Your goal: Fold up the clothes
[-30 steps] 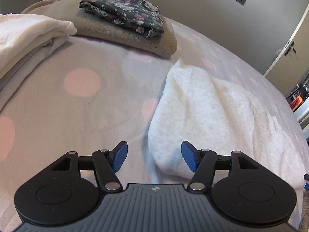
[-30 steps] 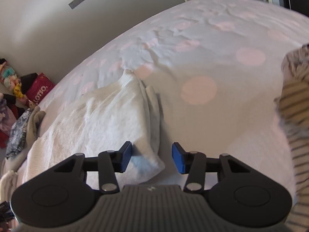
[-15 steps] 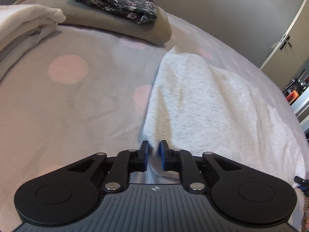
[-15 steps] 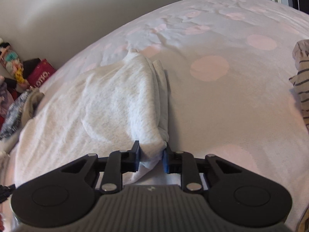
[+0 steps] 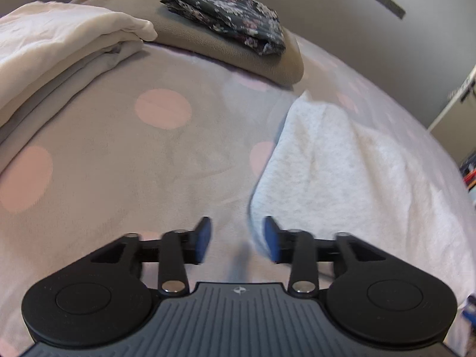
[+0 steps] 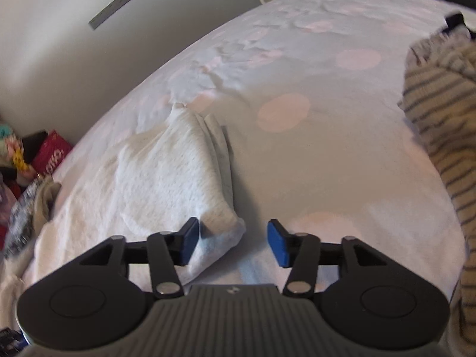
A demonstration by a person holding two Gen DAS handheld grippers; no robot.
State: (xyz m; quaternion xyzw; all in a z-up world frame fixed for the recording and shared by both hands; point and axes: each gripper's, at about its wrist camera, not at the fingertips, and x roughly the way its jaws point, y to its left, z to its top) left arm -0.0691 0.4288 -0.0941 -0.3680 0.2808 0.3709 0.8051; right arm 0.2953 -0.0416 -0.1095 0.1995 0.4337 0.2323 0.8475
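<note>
I've got the left gripper right in front of me, its jaws opening, blue pads apart and gripping nothing. The near corner of the white fleecy garment lies just beside the inner face of the right-hand pad; I can't tell whether it brushes it. Over on the right gripper, the jaws are opening too, and the near folded corner of that same garment sits loose between the pads, close against the left-hand one, with neither pad pressing on it.

The garment lies on the bed, on a pale cover dotted with pink circles, stretching away from both grippers in a folded, rumpled heap; on the right wrist view its right edge shows stacked layers.

Further out on the left view, a cream folded pile rests on the bed to the left, and beyond it a beige folded piece carries a dark floral garment on top. On the right view, a striped garment hangs in at the right edge, blurred. Past the bed's far edge I see a pale wall and, low on the left, a red box among some clutter.
</note>
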